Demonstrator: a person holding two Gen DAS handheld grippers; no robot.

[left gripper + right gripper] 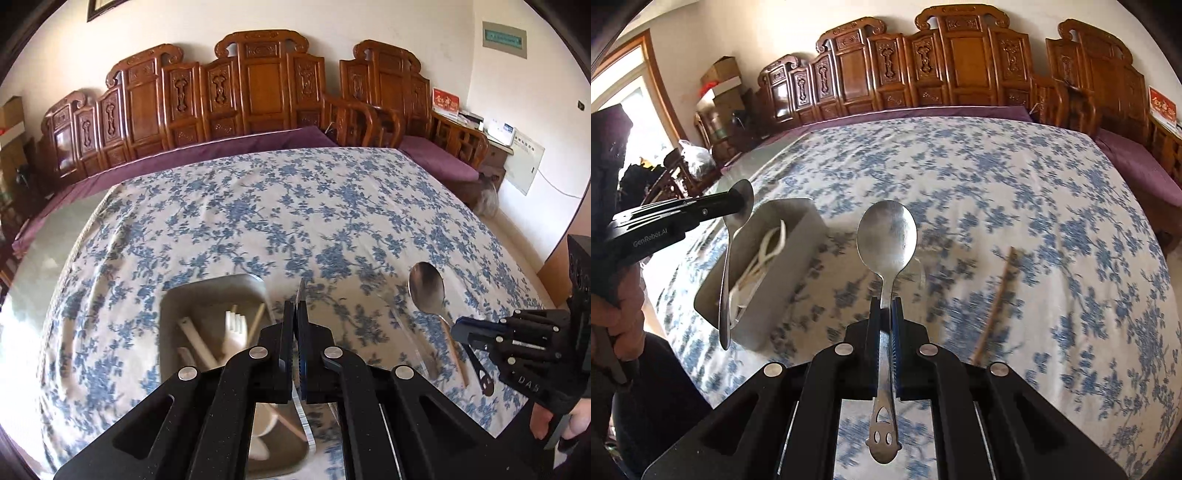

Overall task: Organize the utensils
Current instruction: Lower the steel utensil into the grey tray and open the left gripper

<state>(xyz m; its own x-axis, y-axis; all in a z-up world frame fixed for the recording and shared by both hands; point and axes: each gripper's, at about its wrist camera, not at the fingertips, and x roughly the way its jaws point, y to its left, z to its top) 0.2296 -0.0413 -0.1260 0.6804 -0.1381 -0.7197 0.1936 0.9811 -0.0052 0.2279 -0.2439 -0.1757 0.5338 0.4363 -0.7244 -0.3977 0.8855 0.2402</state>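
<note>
My left gripper (295, 306) is shut on a metal spoon (726, 266), pinched near its bowl. The handle hangs down over the grey utensil box (783, 280); in the left wrist view this spoon shows only edge-on between the fingers. The box (255, 284) holds white utensils (234, 325) and wooden sticks. My right gripper (886, 302) is shut on a second metal spoon (886, 236), gripped at the neck, bowl pointing forward and a cut-out face on the handle end. From the left wrist view that gripper (461, 330) and its spoon (426, 288) are above the cloth to the right of the box.
A blue-flowered cloth (997, 177) covers the table. One wooden chopstick (997, 295) lies on the cloth right of the held spoon. Carved wooden benches (258, 85) with purple cushions stand behind the table. A person's hand (613, 314) holds the left gripper.
</note>
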